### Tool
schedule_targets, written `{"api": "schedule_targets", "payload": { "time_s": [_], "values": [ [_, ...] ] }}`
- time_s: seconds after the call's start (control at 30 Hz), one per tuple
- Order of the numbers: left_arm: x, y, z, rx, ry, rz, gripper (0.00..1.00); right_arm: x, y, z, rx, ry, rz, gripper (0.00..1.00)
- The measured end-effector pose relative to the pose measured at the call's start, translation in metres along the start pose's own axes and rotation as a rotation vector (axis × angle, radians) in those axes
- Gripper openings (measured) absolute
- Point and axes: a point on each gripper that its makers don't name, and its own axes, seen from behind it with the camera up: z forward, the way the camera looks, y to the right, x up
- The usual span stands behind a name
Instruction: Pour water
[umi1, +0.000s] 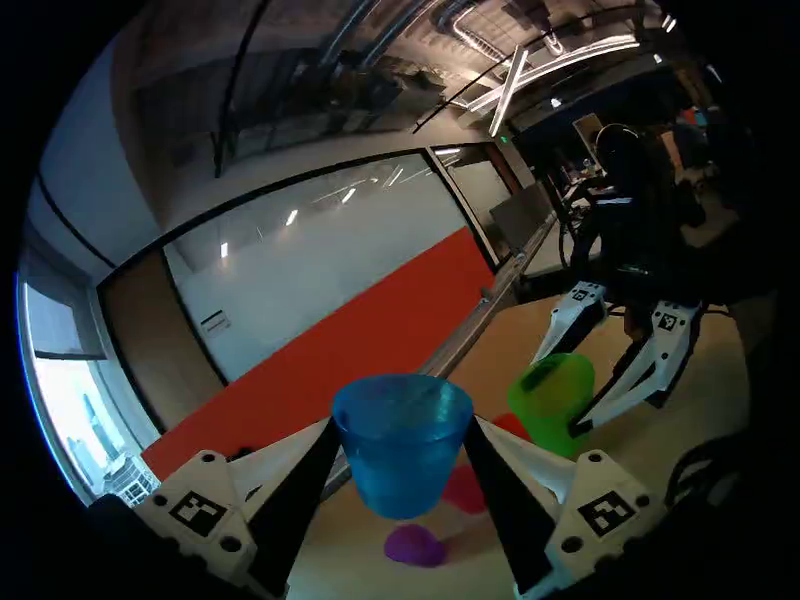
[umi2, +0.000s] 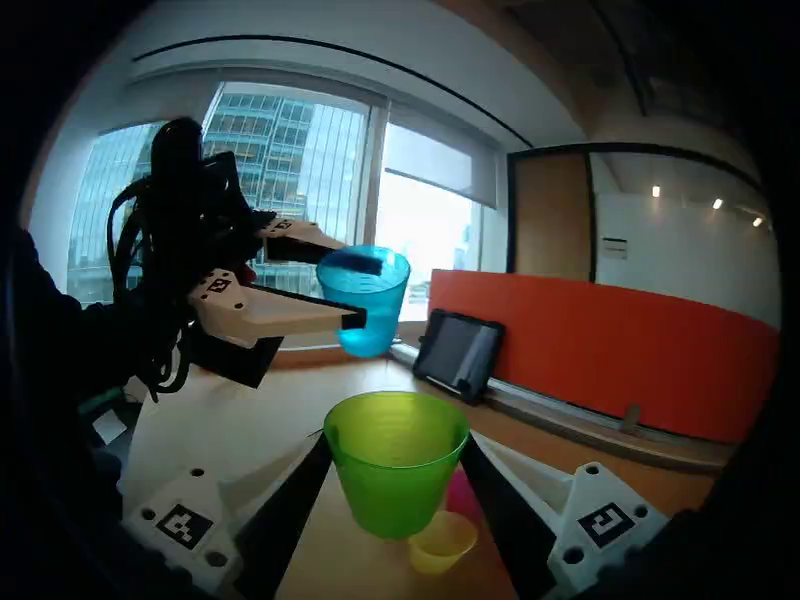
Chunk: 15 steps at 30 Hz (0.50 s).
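The left claw (umi1: 400, 425) is closed on a blue cup (umi1: 402, 460), with one finger pressing on each side of it. The cup is up in the air over the light wooden surface (umi2: 540, 445), and its open top faces up. The right claw (umi2: 397, 440) is closed on a green cup (umi2: 396, 485) in the same way, with one finger on each side. This cup looks lifted off the surface too. In the right gripper view the blue cup is farther away and higher than the green cup, and the two cups do not touch. I cannot tell if there is water in either cup. Below the cups some small things lie on the surface: a little yellow cup (umi2: 441, 540), a pink thing (umi2: 462, 495) just beside it, and a purple thing (umi1: 415, 545). A dark tablet (umi2: 458, 352) leans near an orange wall panel (umi2: 640, 340) at the back of the surface. Big windows (umi2: 290, 170) with tall buildings outside are behind the left claw.
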Motion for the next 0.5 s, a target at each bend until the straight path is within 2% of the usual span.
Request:
{"api": "schedule_targets", "payload": {
  "time_s": [0.17, 0.5],
  "values": [
    [0.004, -0.002, 0.002, 0.008, -0.004, 0.049, 0.86, -0.002, -0.004, 0.005, 0.010, -0.004, -0.001, 0.91],
    [0.018, -0.003, 0.004, 0.019, 0.016, 0.116, 0.86, -0.009, -0.010, 0.012, 0.029, -0.013, -0.001, 0.91]
  ]
}}
